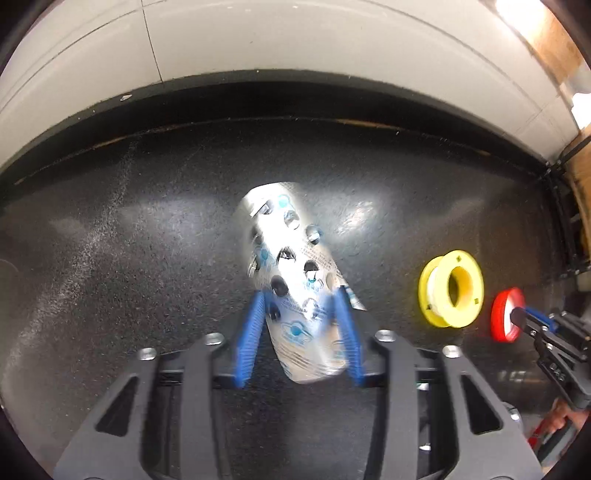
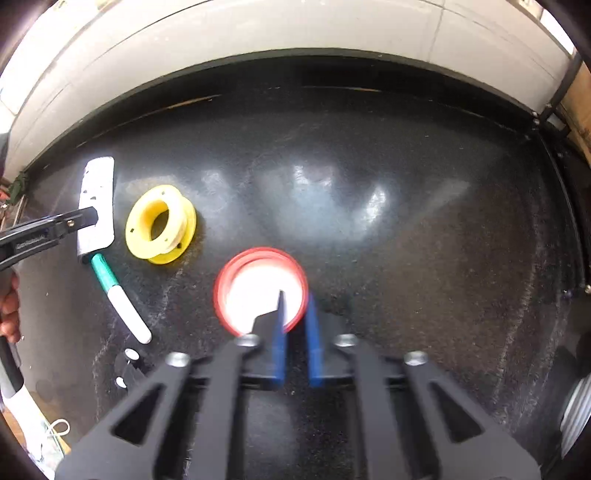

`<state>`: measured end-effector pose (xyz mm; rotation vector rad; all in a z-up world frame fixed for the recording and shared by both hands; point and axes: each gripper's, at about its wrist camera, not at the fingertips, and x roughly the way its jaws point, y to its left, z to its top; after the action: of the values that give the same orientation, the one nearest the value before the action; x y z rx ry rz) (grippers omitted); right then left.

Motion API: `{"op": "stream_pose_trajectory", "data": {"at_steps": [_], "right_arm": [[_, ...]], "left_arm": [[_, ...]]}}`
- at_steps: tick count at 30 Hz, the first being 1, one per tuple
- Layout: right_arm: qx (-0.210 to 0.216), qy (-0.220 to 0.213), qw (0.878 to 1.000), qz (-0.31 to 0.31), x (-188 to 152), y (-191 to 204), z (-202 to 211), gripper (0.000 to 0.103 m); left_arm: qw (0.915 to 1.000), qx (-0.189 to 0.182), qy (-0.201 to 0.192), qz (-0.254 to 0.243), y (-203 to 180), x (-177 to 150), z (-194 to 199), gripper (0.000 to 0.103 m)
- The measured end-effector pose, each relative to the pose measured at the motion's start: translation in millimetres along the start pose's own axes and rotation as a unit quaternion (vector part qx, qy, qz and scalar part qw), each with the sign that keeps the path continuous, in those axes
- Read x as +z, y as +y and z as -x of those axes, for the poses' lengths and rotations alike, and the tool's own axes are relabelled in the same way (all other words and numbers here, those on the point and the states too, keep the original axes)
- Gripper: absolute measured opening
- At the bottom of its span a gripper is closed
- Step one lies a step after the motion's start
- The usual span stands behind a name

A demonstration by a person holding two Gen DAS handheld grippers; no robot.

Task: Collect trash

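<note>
A silver blister pack [image 1: 291, 266] with punched-out pockets lies on the black tabletop [image 1: 147, 258]. My left gripper [image 1: 299, 295] is shut on its near half, one blue pad on each long edge. In the right wrist view the same pack [image 2: 98, 184] shows at the far left, pinched by the left gripper [image 2: 88, 218]. A red lid [image 2: 225, 288] with a white inside sits in front of my right gripper [image 2: 297, 301], which is shut on its near rim. From the left wrist view, the right gripper [image 1: 522, 317] grips the red lid [image 1: 500, 321].
A yellow spool [image 1: 430, 291] [image 2: 138, 229] lies between the pack and the lid. A green-and-white pen [image 2: 122, 302] pokes out from under the pack. Small dark bits [image 2: 127, 365] lie near it. A pale wall [image 2: 258, 33] borders the table's far edge. A person's hand [image 2: 9, 310] is at the left.
</note>
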<state>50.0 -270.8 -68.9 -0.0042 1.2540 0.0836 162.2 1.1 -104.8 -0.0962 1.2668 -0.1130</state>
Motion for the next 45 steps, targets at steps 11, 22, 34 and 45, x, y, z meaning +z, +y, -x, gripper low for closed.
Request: {"op": "stream_pose_trajectory", "data": {"at_steps": [11, 22, 34, 45], "right_arm": [[-0.010, -0.062, 0.998, -0.028, 3, -30, 37, 0.005], [0.022, -0.104, 0.994, 0.031, 19, 10, 74, 0.005], [0.051, -0.106, 0.991, 0.068, 21, 50, 81, 0.005], [0.004, -0.088, 0.996, -0.034, -28, -55, 88, 0.005]], "left_arm": [[0.9987, 0.027, -0.043, -0.005, 6, 2, 44, 0.000], [0.9926, 0.053, -0.102, 0.038, 27, -28, 124, 0.000], [0.9955, 0.043, -0.054, 0.064, 17, -47, 108, 0.084], [0.9957, 0.078, -0.002, 0.050, -25, 2, 30, 0.087]]}}
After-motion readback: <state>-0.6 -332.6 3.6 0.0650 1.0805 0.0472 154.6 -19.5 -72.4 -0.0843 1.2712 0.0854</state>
